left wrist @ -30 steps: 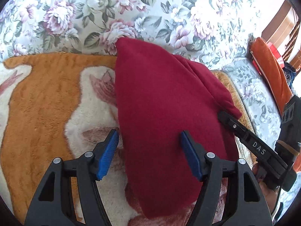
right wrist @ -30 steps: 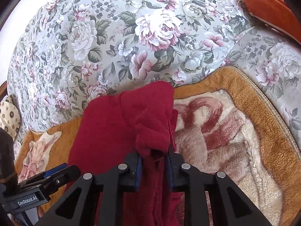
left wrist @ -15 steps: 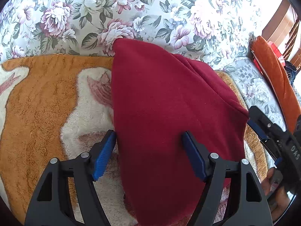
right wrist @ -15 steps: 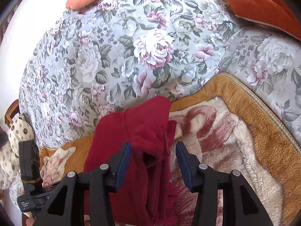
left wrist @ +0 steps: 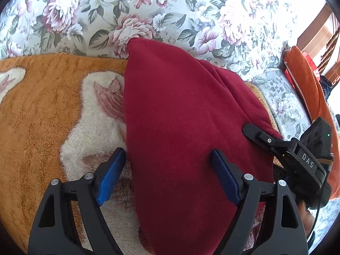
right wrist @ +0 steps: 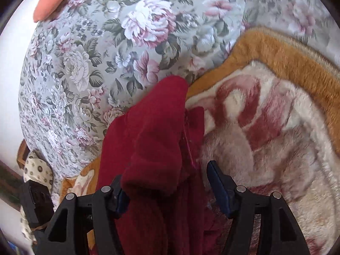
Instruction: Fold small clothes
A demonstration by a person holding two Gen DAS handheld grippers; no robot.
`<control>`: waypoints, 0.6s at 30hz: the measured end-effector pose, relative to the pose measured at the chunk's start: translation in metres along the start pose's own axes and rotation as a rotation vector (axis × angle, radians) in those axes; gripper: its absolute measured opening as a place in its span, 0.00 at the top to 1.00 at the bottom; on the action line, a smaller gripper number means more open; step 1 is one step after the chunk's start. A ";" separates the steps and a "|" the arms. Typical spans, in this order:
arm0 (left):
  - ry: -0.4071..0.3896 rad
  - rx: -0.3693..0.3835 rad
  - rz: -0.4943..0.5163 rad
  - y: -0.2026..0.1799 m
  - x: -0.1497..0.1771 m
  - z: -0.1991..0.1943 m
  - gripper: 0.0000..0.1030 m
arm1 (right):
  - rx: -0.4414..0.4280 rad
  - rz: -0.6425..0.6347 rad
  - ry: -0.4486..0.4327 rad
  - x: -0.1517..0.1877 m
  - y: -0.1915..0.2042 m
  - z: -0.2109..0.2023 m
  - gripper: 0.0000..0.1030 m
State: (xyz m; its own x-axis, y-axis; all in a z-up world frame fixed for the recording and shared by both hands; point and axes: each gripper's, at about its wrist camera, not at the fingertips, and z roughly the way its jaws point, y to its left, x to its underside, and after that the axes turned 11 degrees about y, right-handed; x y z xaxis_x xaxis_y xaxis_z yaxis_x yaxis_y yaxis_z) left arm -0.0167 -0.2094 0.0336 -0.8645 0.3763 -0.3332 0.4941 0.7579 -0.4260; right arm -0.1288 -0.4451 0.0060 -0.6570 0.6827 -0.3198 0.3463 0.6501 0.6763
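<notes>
Both grippers have let go since a second ago: the right gripper, then pinched tight on a fold of the red garment, now has its jaws spreading apart, and the left gripper has widened further.

From the left wrist view, the left gripper's jaws are opening, standing wide with blue pads on either side of the garment's near edge. The left pad sits just beside the cloth's edge over the blanket, the right pad over the red cloth; neither visibly presses it. The garment lies folded on the fleecy orange and cream blanket, its far corner reaching onto the floral bedspread. Its near end is cut off by the picture's bottom edge. At right the other gripper's black body, lettered DAS, pokes in over the cloth's edge; its fingertips are hidden here. An orange cushion lies at far right, with wooden furniture behind, overexposed.

From the right wrist view, the right gripper's jaws are opening with a bunched fold of the garment between them; the cloth drapes over and hides most of the left pad, while the right pad stands clear. The picture is slightly blurred. Part of the black left gripper shows at the lower left corner, and a peach-coloured cushion sits at top left.
</notes>
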 end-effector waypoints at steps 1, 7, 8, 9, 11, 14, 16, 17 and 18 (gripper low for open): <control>0.008 0.017 -0.013 0.003 -0.001 0.003 0.16 | -0.020 0.014 0.005 0.000 -0.003 0.001 0.37; 0.030 0.103 -0.056 0.017 -0.004 0.011 0.14 | -0.033 -0.009 0.018 -0.002 0.000 0.007 0.33; 0.026 0.108 -0.057 0.018 -0.003 0.011 0.14 | -0.036 -0.012 0.017 -0.002 0.001 0.008 0.33; 0.020 0.112 -0.055 0.018 -0.002 0.012 0.14 | -0.043 -0.015 0.015 -0.002 0.000 0.009 0.33; 0.010 0.120 -0.044 0.018 -0.001 0.012 0.14 | -0.051 -0.024 0.015 -0.003 0.001 0.011 0.33; -0.005 0.154 -0.025 0.019 0.001 0.012 0.26 | -0.058 -0.054 0.019 -0.002 0.004 0.012 0.41; -0.015 0.149 -0.037 0.019 0.003 0.010 0.32 | -0.066 -0.070 0.011 0.000 0.008 0.010 0.52; -0.018 0.147 -0.037 0.019 0.003 0.008 0.37 | -0.062 -0.084 0.009 0.001 0.011 0.009 0.55; -0.022 0.144 -0.036 0.018 0.004 0.006 0.40 | -0.055 -0.106 0.000 0.003 0.015 0.007 0.58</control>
State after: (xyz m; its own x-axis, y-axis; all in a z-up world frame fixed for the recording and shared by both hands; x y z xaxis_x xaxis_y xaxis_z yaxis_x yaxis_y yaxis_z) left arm -0.0107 -0.1972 0.0200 -0.8803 0.3379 -0.3330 0.4726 0.6855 -0.5539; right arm -0.1208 -0.4310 0.0110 -0.6882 0.6112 -0.3909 0.2376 0.6989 0.6746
